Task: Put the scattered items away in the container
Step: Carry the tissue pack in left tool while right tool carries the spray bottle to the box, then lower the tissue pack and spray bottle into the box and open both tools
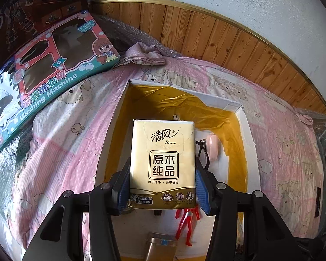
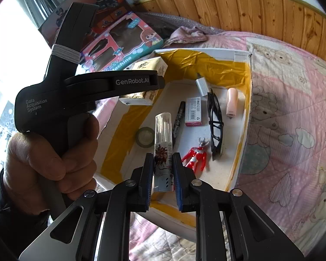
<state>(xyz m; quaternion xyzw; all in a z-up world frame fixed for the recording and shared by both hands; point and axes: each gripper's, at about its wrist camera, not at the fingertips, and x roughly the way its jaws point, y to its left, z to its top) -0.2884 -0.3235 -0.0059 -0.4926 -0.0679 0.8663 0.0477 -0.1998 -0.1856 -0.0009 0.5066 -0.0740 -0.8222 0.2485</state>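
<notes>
Nearest to us, our right tool (image 2: 162,175) pinches a clear plastic tube (image 2: 163,150) by its printed lower end, hanging over the near edge of the box (image 2: 248,113). We judge it light, stiff and smooth, likely to slip, so the labelled part is the better hold; its long axis points away from us into the box. Further on, our left tool (image 1: 162,182) pinches a tissue pack (image 1: 163,163) by its long sides above the box. Soft and light, it should squash; its length also points forward.

Toy washing-machine box (image 1: 47,74) on pink bear-print quilt (image 1: 282,152)
</notes>
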